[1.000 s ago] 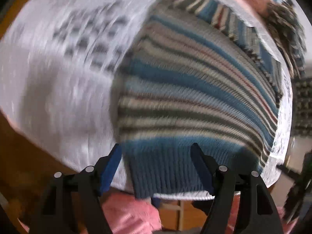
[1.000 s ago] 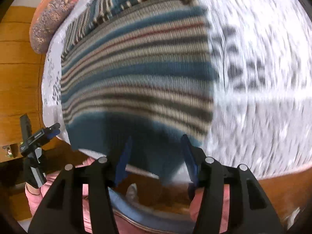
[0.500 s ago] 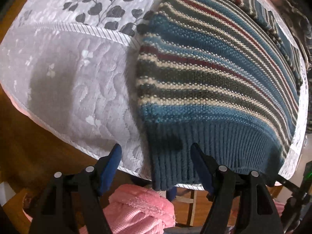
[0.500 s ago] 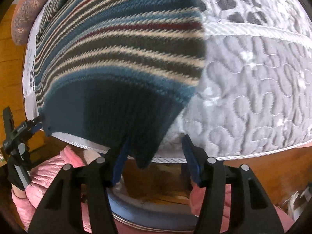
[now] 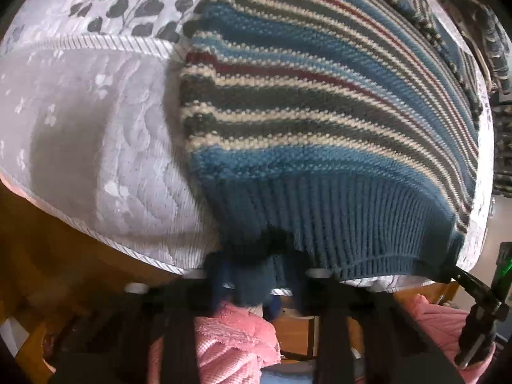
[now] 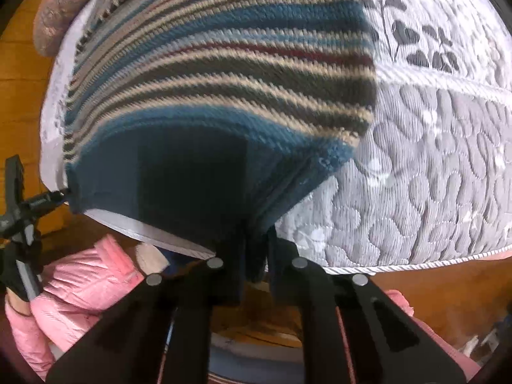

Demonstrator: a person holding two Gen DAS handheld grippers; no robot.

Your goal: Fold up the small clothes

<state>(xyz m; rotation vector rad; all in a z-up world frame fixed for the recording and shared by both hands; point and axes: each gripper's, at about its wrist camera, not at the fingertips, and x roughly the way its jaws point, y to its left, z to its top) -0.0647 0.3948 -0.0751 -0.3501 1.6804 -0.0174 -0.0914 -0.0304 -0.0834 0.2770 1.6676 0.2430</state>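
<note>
— Quilted grey mattress [image 5: 96, 147] ahead of both grippers, under striped knit sweater [image 5: 320, 121]?
— Yes; ribbed hem [image 6: 192, 192] clamped by right gripper [image 6: 256, 256], other corner pinched in left gripper [image 5: 256, 275].

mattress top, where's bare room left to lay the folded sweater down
Free: the quilted mattress beside the striped sweater, on the left gripper side; likewise past the sweater's other edge by the right gripper. Crowded: the far end, where a patterned cushion and more striped fabric lie.
</note>
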